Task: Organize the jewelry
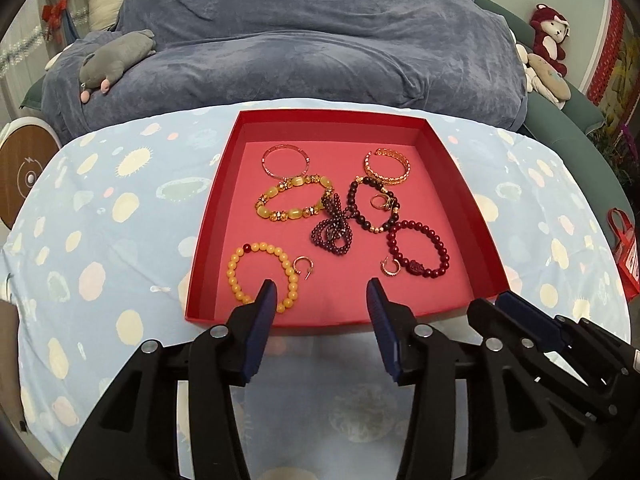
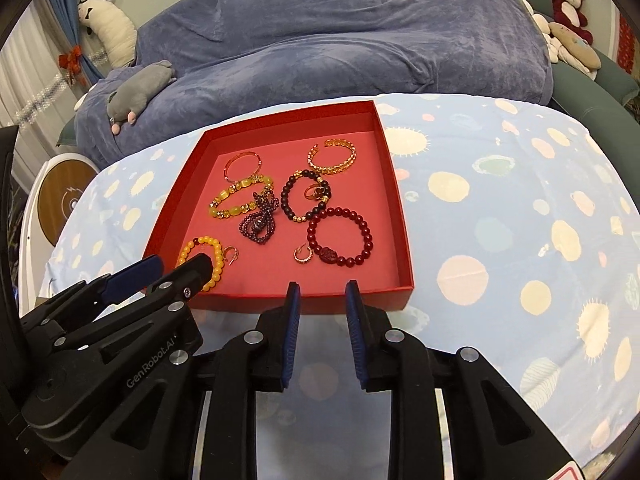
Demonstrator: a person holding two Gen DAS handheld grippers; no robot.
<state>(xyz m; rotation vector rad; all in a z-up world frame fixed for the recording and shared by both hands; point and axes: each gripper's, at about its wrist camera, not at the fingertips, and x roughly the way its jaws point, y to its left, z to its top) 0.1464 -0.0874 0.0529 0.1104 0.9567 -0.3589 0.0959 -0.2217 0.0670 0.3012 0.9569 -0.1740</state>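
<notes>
Hovering empty with jaws apart at lower frame, left gripper and right gripper should approach the red tray singly, taking one untangled bracelet first

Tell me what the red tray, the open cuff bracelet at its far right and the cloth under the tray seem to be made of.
Red tray: probably matte cardboard, with thin, straight folded walls. Open cuff bracelet: seemingly gold-coloured metal, shiny with an openwork pattern; real gold or plating cannot be told. Cloth: thin printed fabric, since it creases softly.

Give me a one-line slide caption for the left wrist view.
Open left gripper hovers at the near edge of a red tray of bracelets and rings.
</notes>
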